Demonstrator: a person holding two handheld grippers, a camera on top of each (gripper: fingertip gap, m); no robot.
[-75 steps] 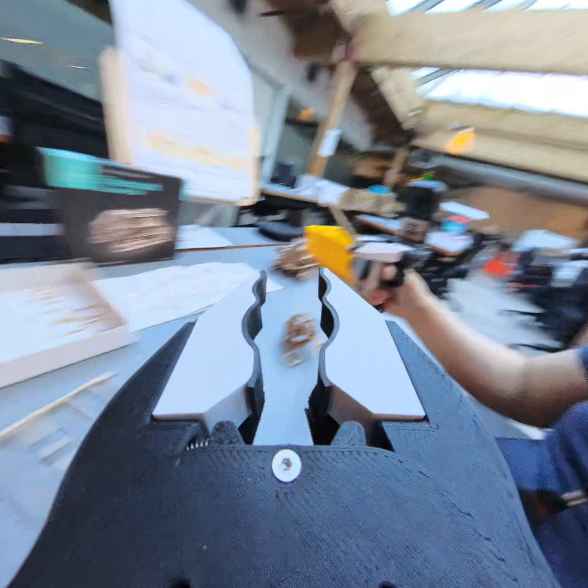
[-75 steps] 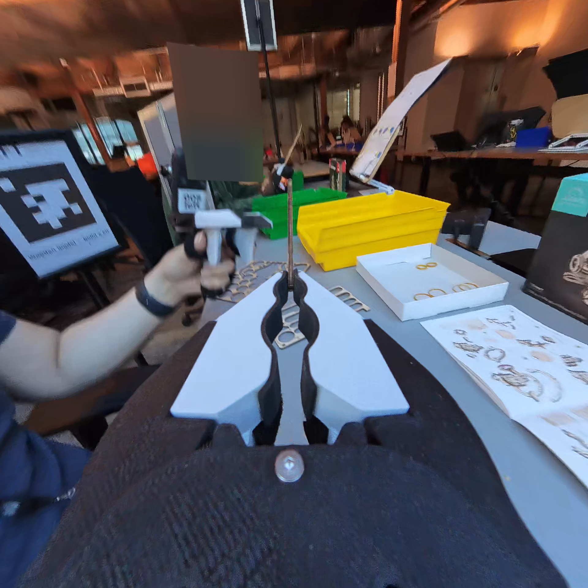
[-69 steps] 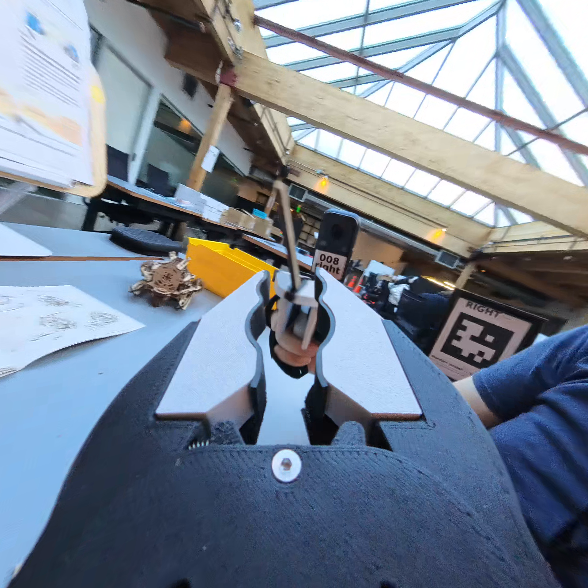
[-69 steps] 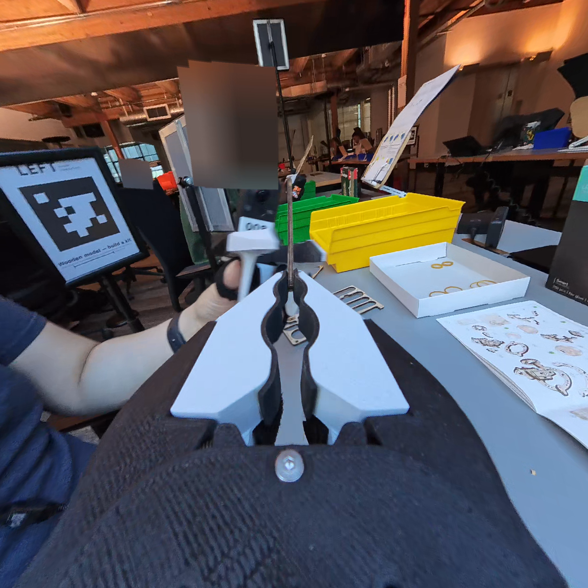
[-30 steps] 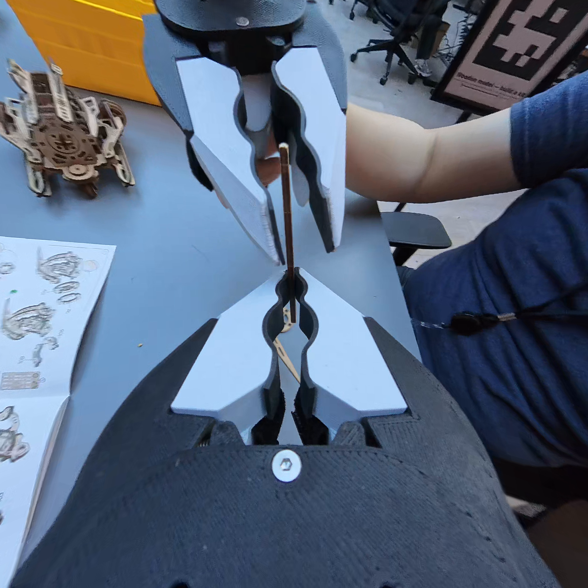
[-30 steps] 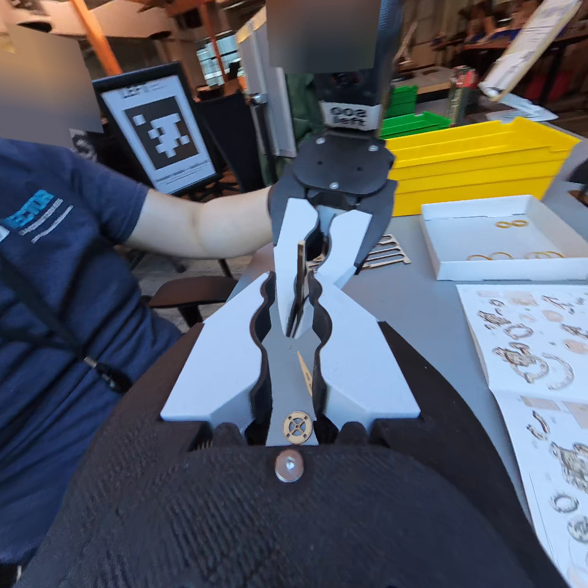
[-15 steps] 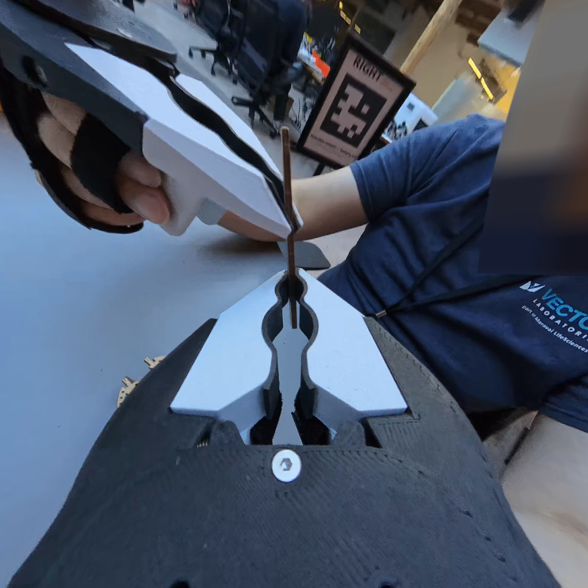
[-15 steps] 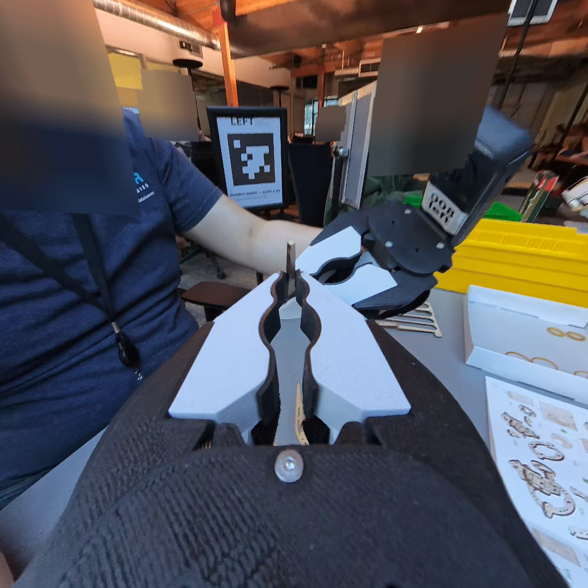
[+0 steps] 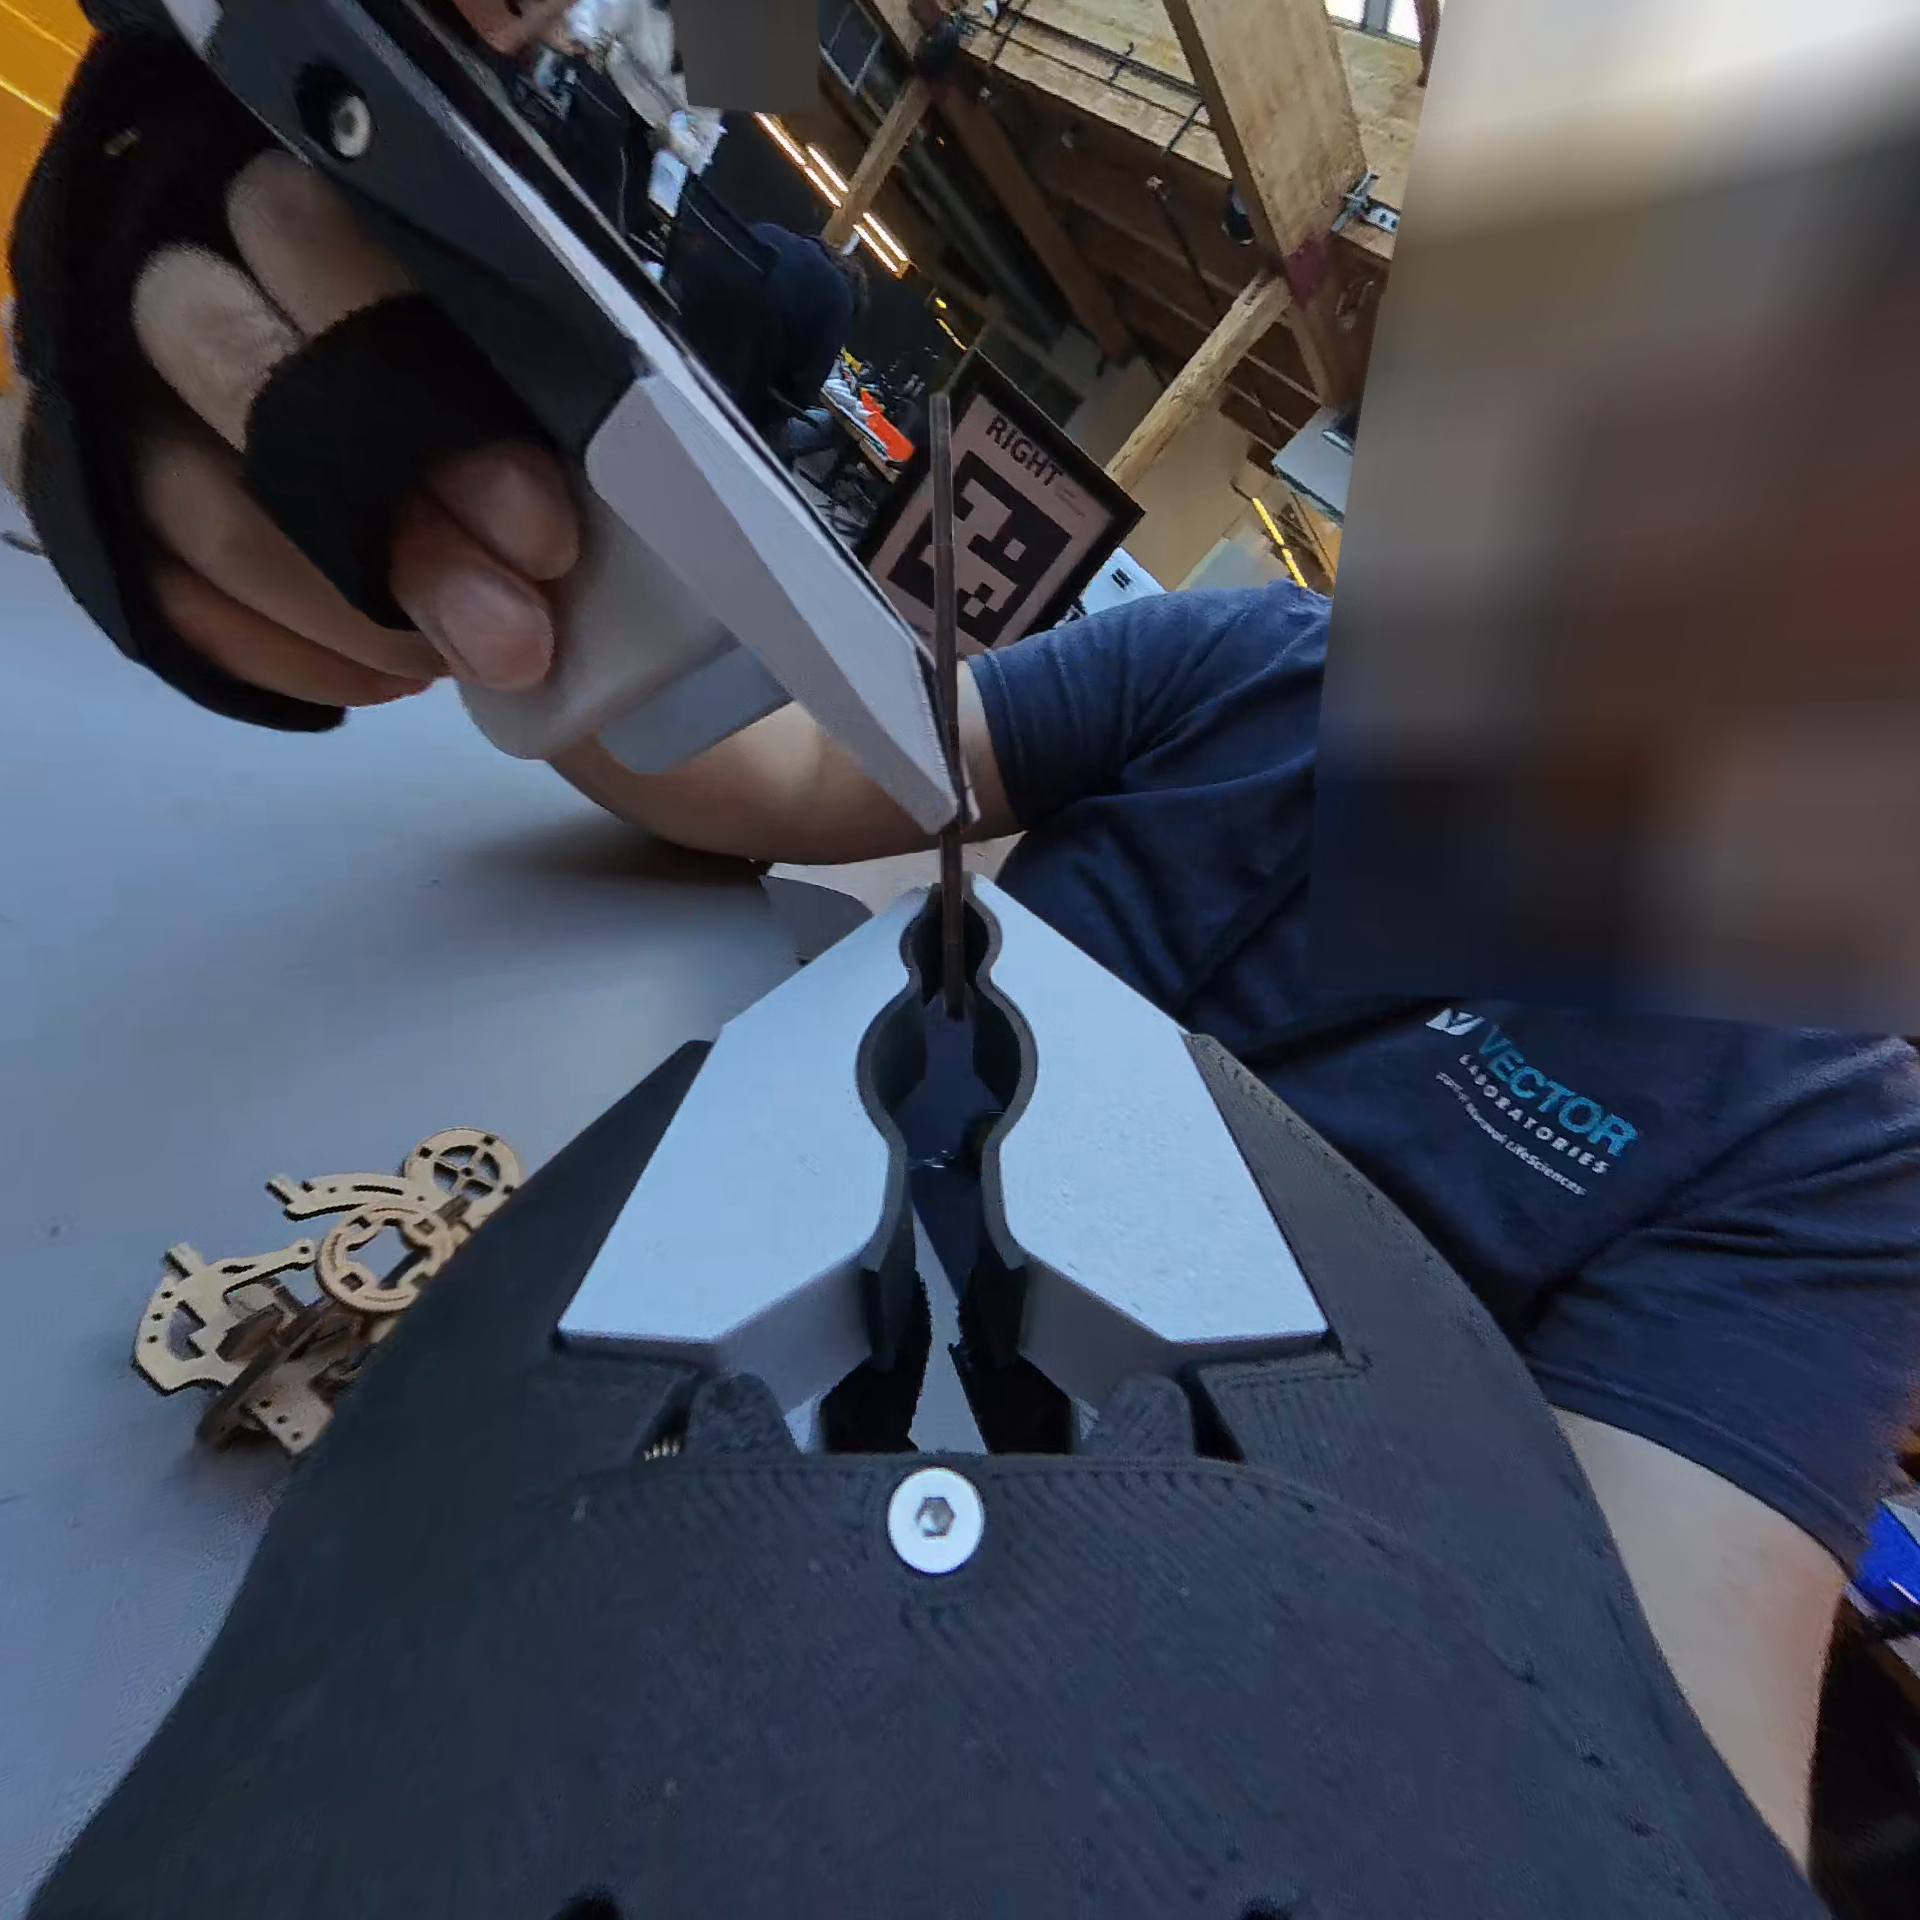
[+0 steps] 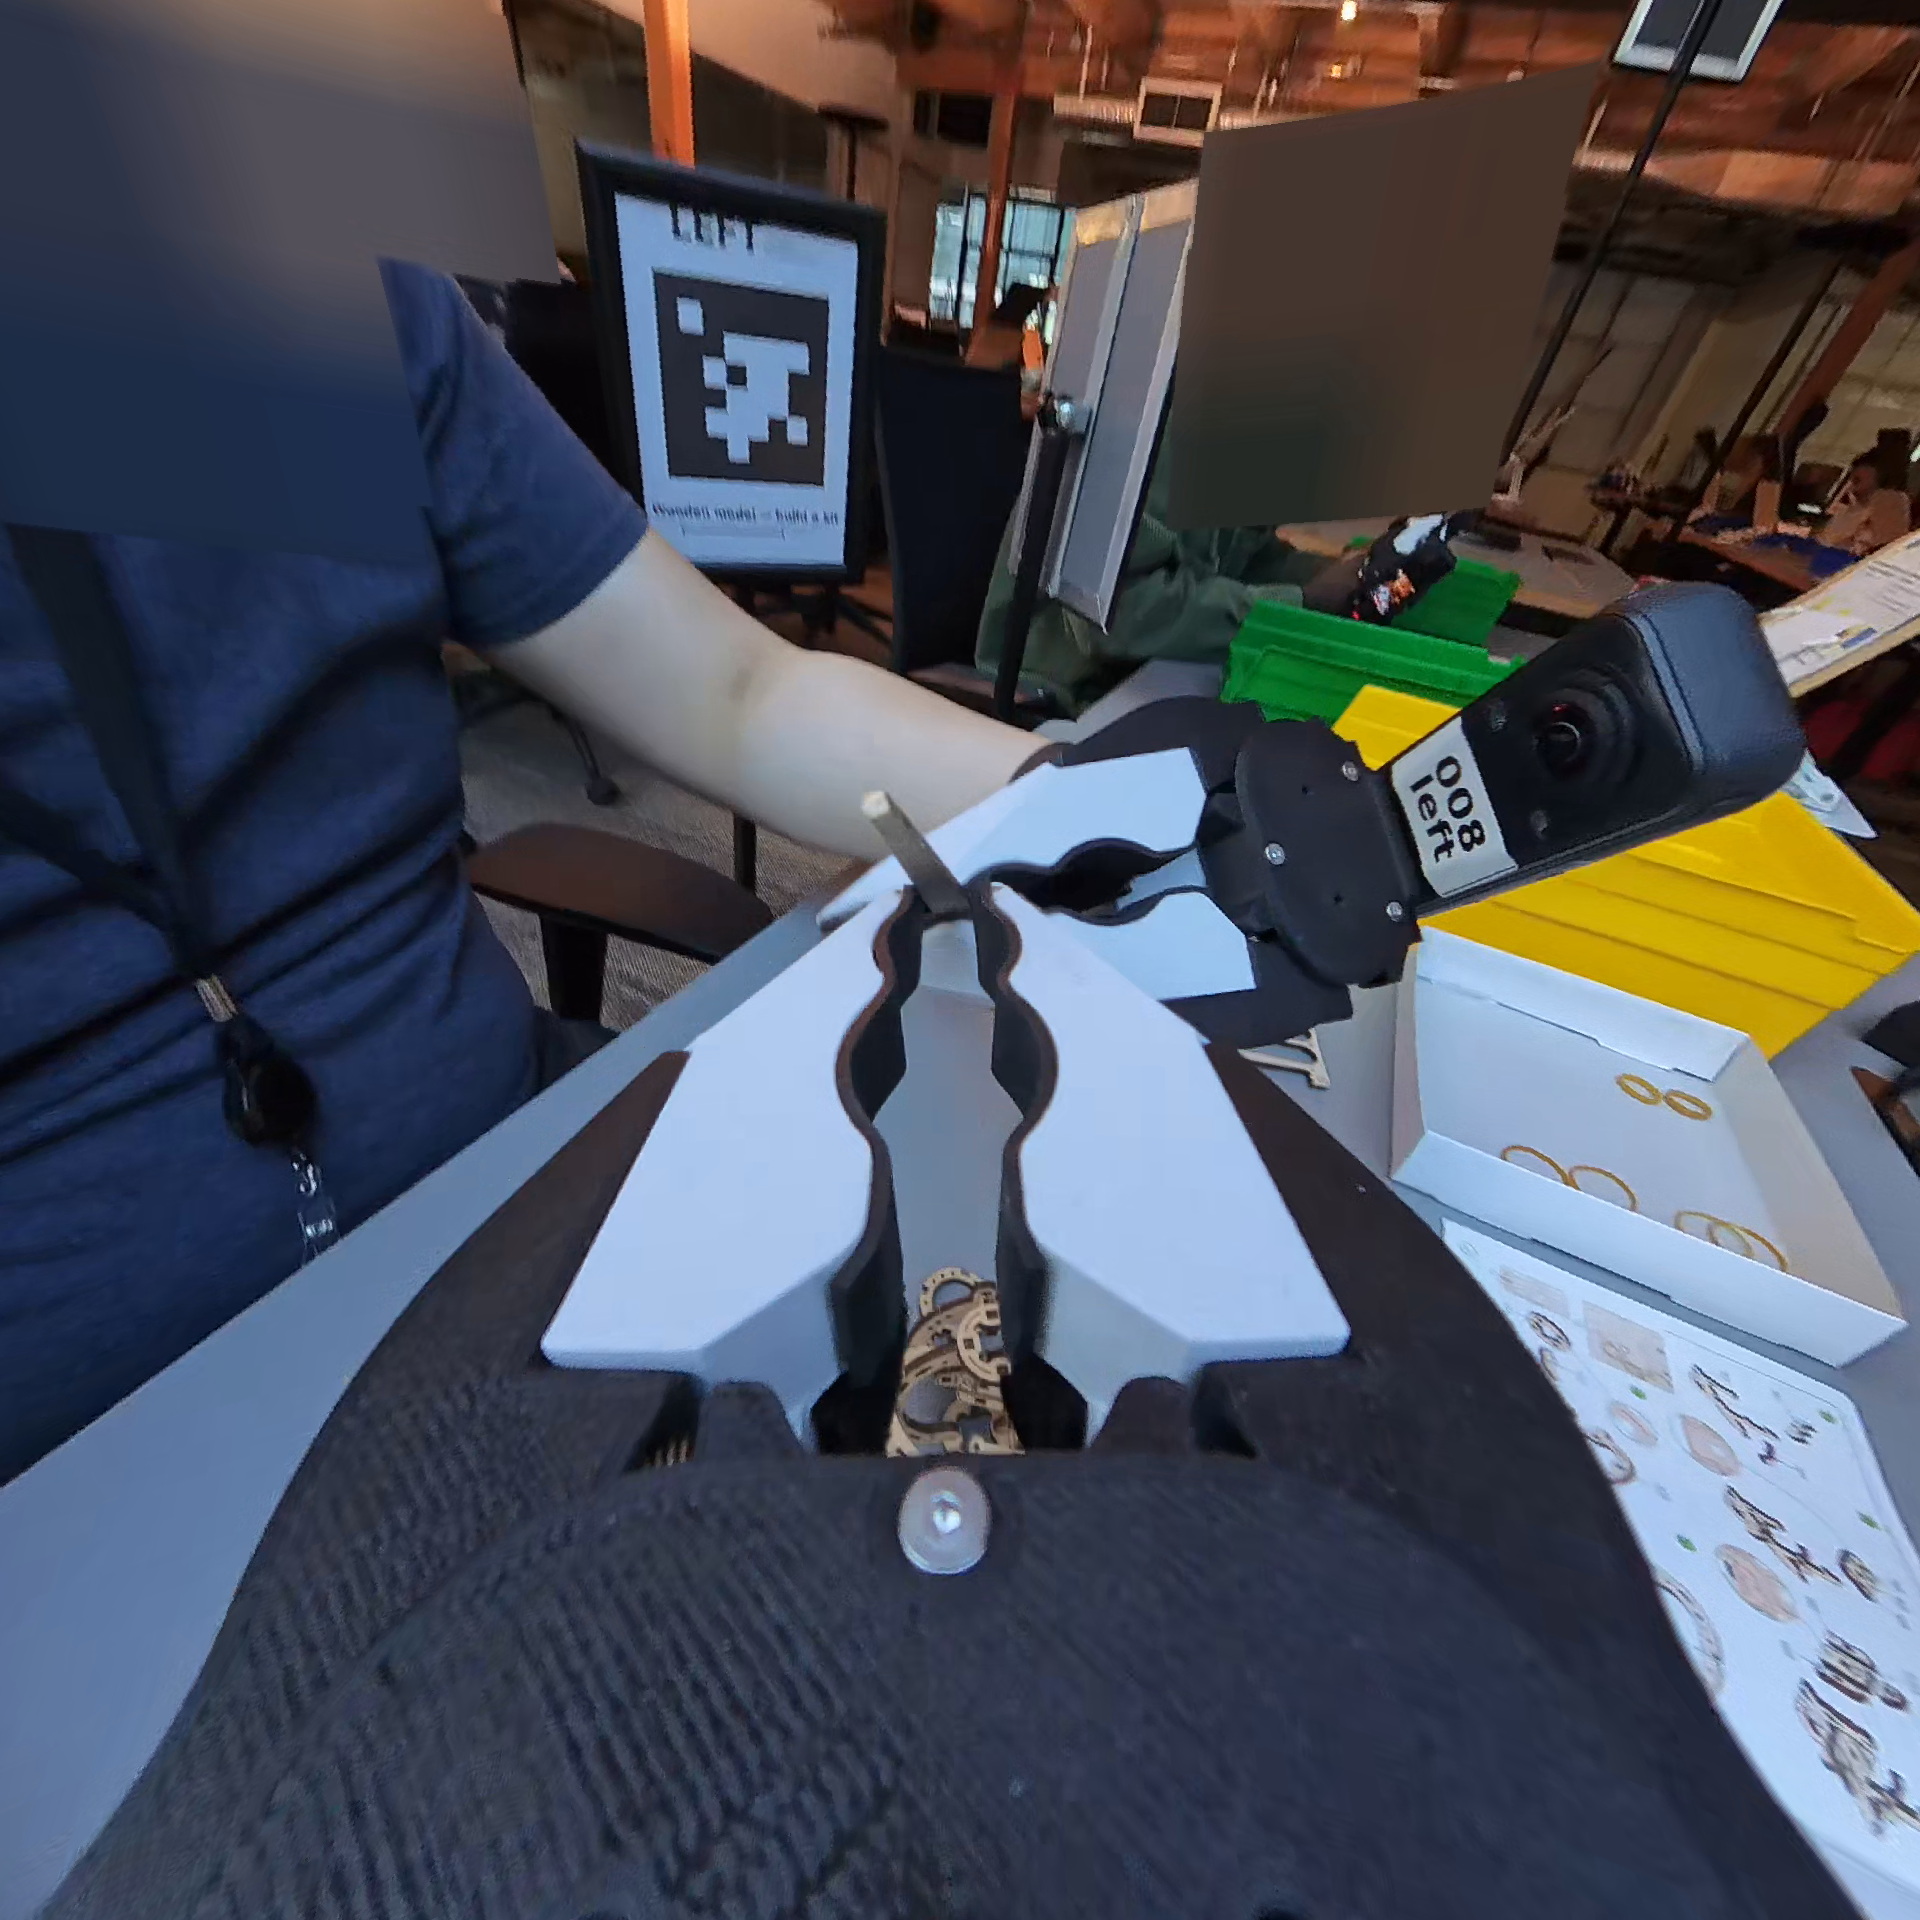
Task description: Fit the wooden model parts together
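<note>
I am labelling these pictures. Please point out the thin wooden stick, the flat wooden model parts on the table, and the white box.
thin wooden stick [image 9: 941, 582], left wrist view, middle of its shaft.
flat wooden model parts [image 9: 312, 1278], left wrist view, centre of the pile.
white box [image 10: 1621, 1262], right wrist view, its front wall.

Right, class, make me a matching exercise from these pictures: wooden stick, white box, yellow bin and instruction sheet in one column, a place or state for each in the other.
1 wooden stick
2 white box
3 yellow bin
4 instruction sheet

A holds rings
B behind the white box
C pinched by left claw and right claw
D on the table, in front of the white box

Pairs: 1-C, 2-A, 3-B, 4-D
</note>
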